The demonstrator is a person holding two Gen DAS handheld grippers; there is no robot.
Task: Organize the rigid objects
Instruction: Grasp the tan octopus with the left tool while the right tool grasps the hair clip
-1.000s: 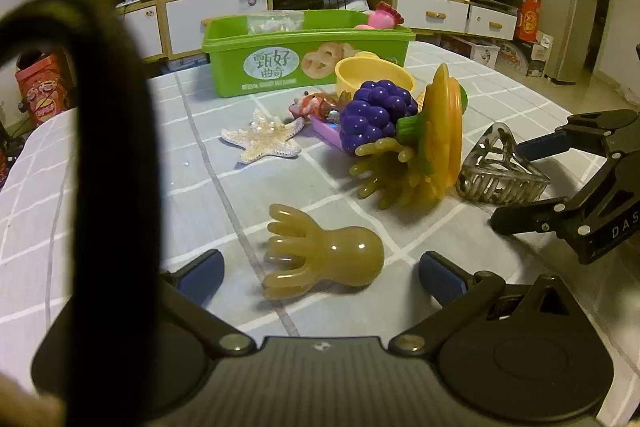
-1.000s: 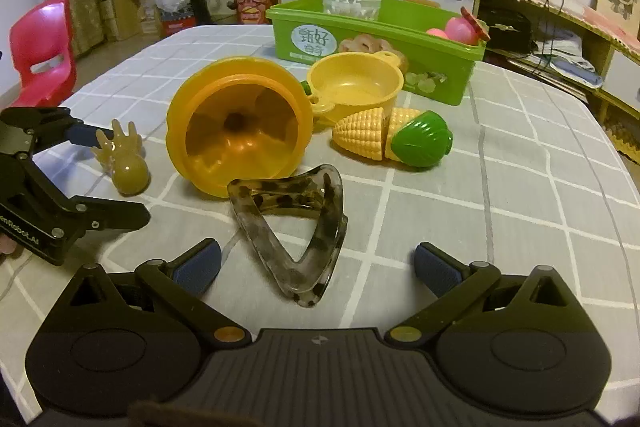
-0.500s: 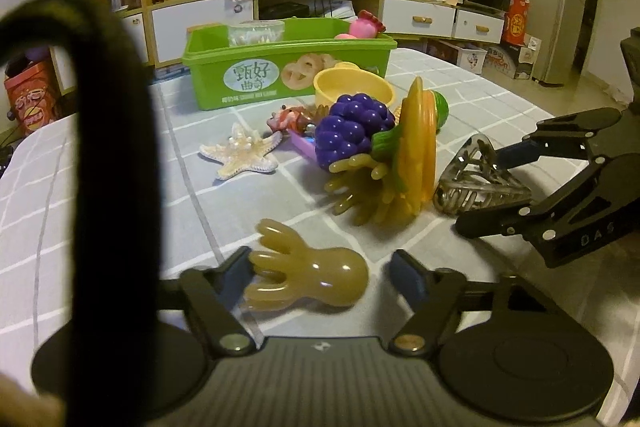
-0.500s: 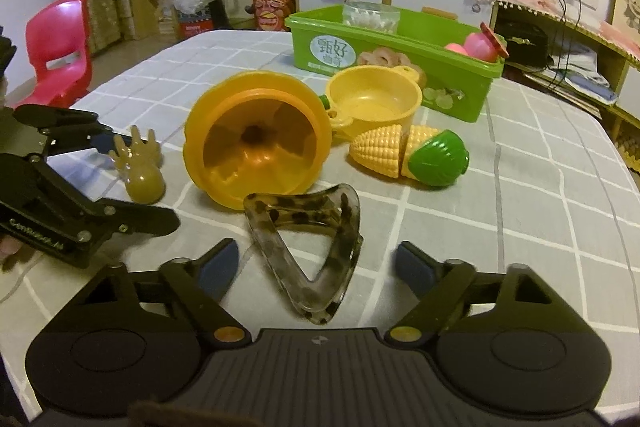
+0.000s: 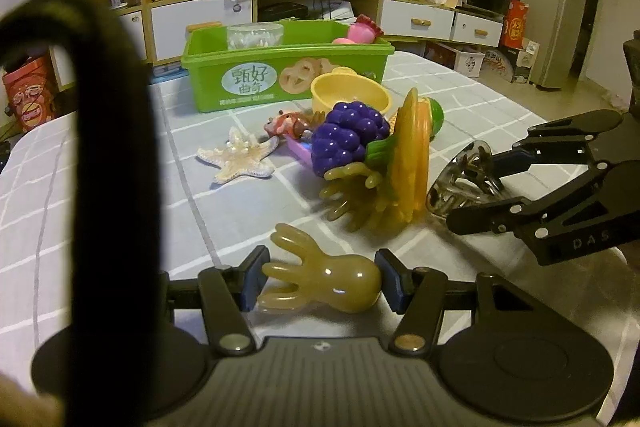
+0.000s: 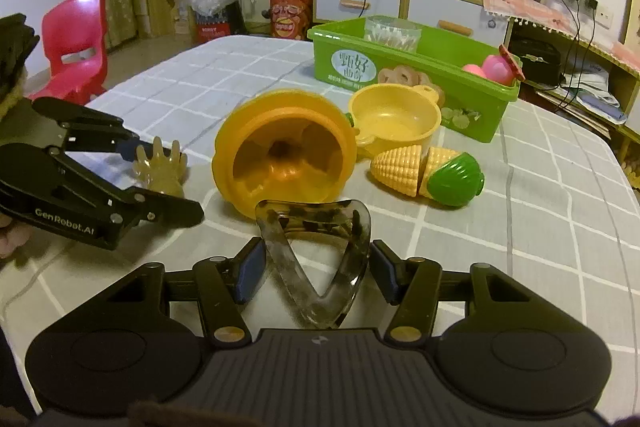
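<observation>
Grasp step: left gripper (image 5: 320,281), jaws just closing, pinches the amber octopus toy (image 5: 324,283); right gripper (image 6: 314,273) likewise clamps the tortoiseshell hair claw (image 6: 316,259). Next: lift both to the green bin (image 6: 448,95).

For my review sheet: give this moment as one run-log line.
left gripper: jaws just closing, pads on amber octopus toy | right gripper: jaws just closing, pads at tortoiseshell hair claw | green bin: behind

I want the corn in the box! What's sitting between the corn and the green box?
The yellow toy pot sits between the corn and the green box, close in front of the box. The right wrist view shows it best.
</observation>
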